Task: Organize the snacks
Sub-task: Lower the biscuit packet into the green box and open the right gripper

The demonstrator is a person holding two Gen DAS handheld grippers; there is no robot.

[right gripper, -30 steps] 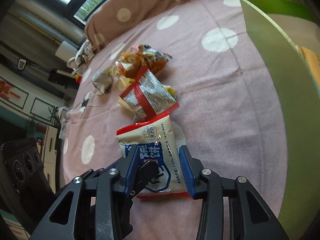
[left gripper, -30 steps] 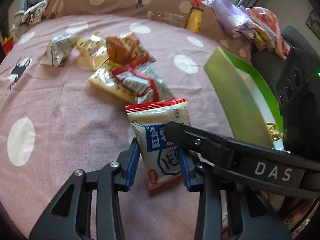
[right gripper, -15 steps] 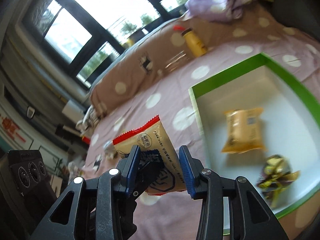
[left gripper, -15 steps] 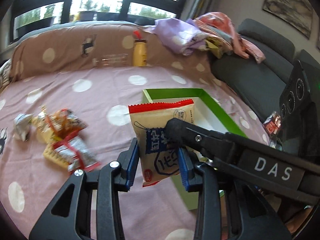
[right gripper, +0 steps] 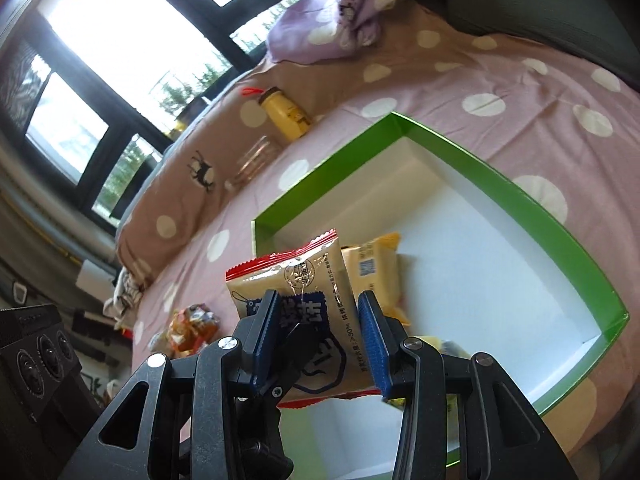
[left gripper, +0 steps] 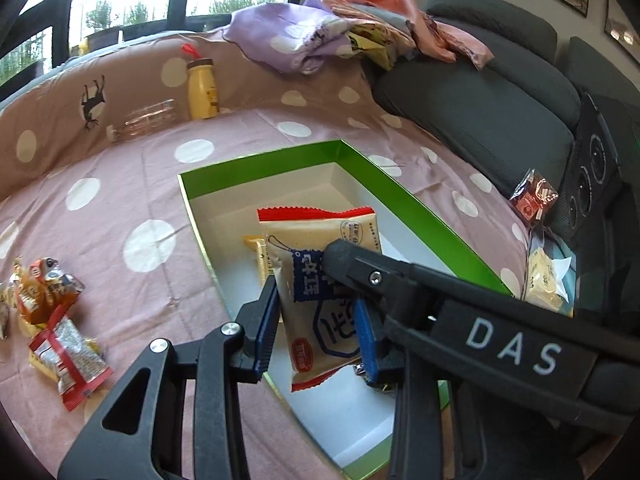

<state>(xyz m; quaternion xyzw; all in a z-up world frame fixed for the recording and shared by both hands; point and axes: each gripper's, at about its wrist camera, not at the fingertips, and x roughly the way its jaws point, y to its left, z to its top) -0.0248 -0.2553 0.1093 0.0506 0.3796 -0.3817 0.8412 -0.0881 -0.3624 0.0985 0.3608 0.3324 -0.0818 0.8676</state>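
Together we hold one beige snack packet (left gripper: 320, 276) with a red crimped top edge and a blue label, and from the left wrist we see our left gripper (left gripper: 316, 330) closed narrowly on it, blue pads pressing both long sides, while one black finger of our right gripper crosses over the packet's face. The packet hangs above the one green-walled box (left gripper: 404, 196), whose white floor already carries one yellow packet (left gripper: 256, 252), mostly hidden behind ours. On the dotted pink cloth (left gripper: 120, 184) to the left lie two loose snacks we can count surely, an orange one (left gripper: 40, 296) and a red-and-silver one (left gripper: 68, 356); more at the edge are cut off. One yellow bottle (left gripper: 202, 88) stands at the back. From the right wrist, our right gripper (right gripper: 318, 338) also clamps the same packet (right gripper: 304, 280) narrowly by its sides, over the box (right gripper: 472, 176). Inside it we count the yellow packet (right gripper: 376, 272) and one more wrapper (right gripper: 436, 346), largely hidden behind the gripper.
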